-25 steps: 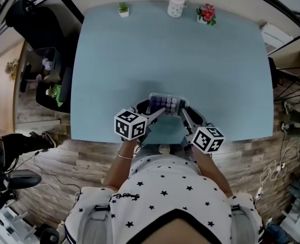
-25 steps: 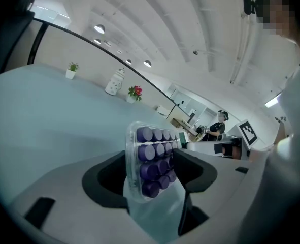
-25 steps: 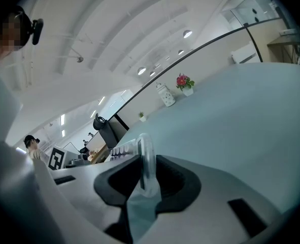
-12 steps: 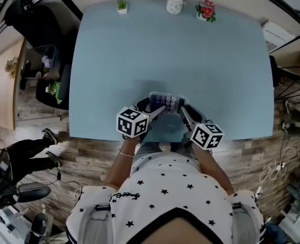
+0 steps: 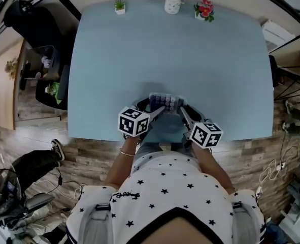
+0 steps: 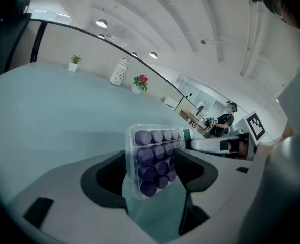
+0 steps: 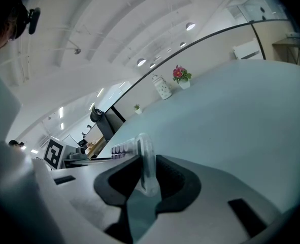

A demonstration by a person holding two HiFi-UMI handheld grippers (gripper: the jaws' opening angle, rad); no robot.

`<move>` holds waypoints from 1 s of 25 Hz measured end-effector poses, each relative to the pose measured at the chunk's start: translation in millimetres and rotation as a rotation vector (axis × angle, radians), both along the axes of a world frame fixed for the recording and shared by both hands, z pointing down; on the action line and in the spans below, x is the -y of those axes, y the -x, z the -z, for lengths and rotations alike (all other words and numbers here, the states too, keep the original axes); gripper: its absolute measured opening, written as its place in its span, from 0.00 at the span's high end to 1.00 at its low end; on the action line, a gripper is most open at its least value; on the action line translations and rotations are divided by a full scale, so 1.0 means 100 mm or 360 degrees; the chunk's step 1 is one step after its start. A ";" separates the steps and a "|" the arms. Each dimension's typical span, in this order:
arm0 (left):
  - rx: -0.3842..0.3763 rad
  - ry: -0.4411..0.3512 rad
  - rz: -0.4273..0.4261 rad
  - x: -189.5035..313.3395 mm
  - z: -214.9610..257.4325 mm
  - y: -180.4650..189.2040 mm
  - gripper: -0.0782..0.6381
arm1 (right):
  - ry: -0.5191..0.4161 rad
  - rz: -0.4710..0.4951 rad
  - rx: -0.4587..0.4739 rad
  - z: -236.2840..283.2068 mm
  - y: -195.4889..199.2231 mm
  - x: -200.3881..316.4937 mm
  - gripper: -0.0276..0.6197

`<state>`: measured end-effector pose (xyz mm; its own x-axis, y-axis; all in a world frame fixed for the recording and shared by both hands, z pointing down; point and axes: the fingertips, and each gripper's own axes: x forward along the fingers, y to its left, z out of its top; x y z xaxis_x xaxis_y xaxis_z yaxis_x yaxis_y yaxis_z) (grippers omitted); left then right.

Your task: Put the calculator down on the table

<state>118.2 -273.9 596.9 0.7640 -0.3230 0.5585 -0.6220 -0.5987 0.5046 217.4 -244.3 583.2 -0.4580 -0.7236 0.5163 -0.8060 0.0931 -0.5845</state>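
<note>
A calculator with purple keys in a clear casing hangs just above the light blue table, close to its near edge. My left gripper is shut on the calculator's near end; in the left gripper view the key face sits between the dark pads. My right gripper is shut on its right side; in the right gripper view the calculator stands edge-on, pinched by both pads. The two marker cubes sit over the table's edge.
Along the far edge stand a small green plant, a white jar and a pot of red flowers. A dark chair and cluttered stand are off the table's left side. Cables lie on the wooden floor at right.
My left gripper has sunk a little with the calculator still held by both grippers. The right gripper has hardly moved. A person's legs at the left have shifted across the floor.
</note>
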 end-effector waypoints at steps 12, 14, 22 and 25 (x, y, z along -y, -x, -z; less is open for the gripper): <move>0.0112 0.0035 0.0020 0.03 -0.11 -0.04 0.46 | 0.0033 0.0061 -0.0041 -0.08 -0.05 0.04 0.82; 0.0131 0.0030 0.0025 0.04 -0.13 -0.03 0.46 | 0.0040 0.0070 -0.0046 -0.10 -0.05 0.04 0.83; 0.0177 0.0024 0.0057 0.09 -0.15 -0.05 0.46 | 0.0069 0.0098 -0.0072 -0.16 -0.07 0.11 0.83; 0.0189 0.0027 0.0069 0.11 -0.15 -0.06 0.46 | 0.0082 0.0109 -0.0085 -0.18 -0.09 0.14 0.83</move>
